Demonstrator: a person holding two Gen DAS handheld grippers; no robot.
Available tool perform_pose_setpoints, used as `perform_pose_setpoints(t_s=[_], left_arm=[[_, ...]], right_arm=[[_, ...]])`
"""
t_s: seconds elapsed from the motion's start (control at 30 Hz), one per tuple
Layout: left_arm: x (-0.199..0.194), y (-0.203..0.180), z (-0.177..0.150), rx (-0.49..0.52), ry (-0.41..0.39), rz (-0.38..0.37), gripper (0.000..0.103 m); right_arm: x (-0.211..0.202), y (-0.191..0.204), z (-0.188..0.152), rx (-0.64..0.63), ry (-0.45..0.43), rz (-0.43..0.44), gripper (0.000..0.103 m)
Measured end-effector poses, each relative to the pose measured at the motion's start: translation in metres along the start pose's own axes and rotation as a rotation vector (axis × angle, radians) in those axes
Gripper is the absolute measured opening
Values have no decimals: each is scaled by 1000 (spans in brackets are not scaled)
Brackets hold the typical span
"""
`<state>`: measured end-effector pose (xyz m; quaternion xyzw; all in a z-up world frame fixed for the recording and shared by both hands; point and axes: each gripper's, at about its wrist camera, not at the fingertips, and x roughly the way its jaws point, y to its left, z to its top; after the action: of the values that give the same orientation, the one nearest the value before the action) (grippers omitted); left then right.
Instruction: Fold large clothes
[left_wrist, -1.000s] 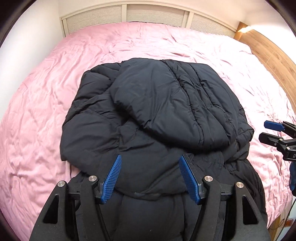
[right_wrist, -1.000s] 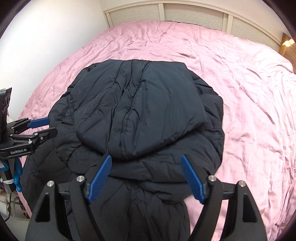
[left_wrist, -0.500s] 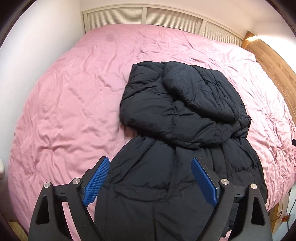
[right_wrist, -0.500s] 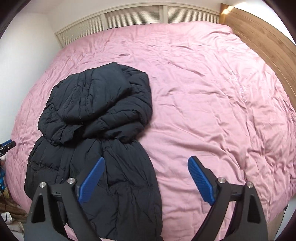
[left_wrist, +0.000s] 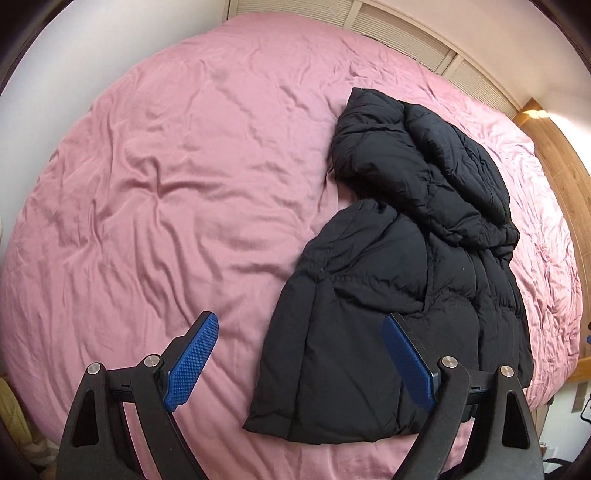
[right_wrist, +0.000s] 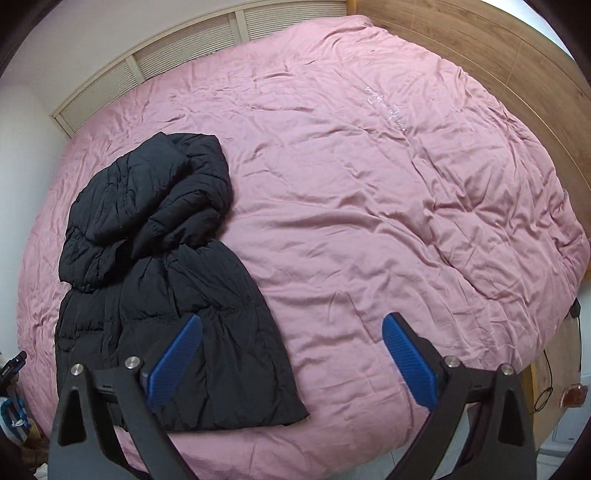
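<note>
A black puffer jacket (left_wrist: 399, 266) lies on the pink bed, narrowed lengthwise, with its hooded upper part doubled back over the body. In the left wrist view it is right of centre; its near left corner lies below the open left gripper (left_wrist: 299, 325), untouched. In the right wrist view the jacket (right_wrist: 159, 258) is at the left. The right gripper (right_wrist: 293, 321) hovers above the jacket's right edge and bare duvet. Its jaws are opening, and its blue pads (right_wrist: 406, 362) press on nothing.
The pink duvet (right_wrist: 369, 221) covers the whole bed, creased all over. A wooden headboard (right_wrist: 498, 55) runs along the right. Louvred panels (left_wrist: 406, 33) line the far side and a white wall (left_wrist: 92, 48) the left. The other gripper's tip (right_wrist: 13, 363) shows at the left edge.
Both grippers have swung apart off the middle of the jacket, the left one leftward and the right one rightward, and their jaws have widened. The jacket lies still.
</note>
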<state>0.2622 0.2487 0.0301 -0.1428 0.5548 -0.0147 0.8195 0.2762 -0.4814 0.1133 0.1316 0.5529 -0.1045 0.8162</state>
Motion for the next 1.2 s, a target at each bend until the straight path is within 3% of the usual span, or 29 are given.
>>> perform_pose_setpoints(t_s=[0.13,0.33,0.63,0.93,1.1,1.17,1.2], left_arm=[[11,11,-16,-19,37,-46,89],[34,20,-28,-41,111,-119,89],[76,26,-41,-100,207,-198,89],[127,24,-65,-176,300,-345,89],[129,16,-78,-204,301,-384,89],[128,11,-79,-196,309,-387,86],[128,8,-79,-194,313,-390,80]], right_arm=[[4,-6,-16,27,33,18,100],[37,-6,-36,54,148,127,101],[124,-5,-65,24,330,231,102],[220,10,-97,17,528,439,103],[234,24,-108,2,549,490,103],[234,27,-109,-4,551,499,102],[234,29,-110,-8,554,500,97]])
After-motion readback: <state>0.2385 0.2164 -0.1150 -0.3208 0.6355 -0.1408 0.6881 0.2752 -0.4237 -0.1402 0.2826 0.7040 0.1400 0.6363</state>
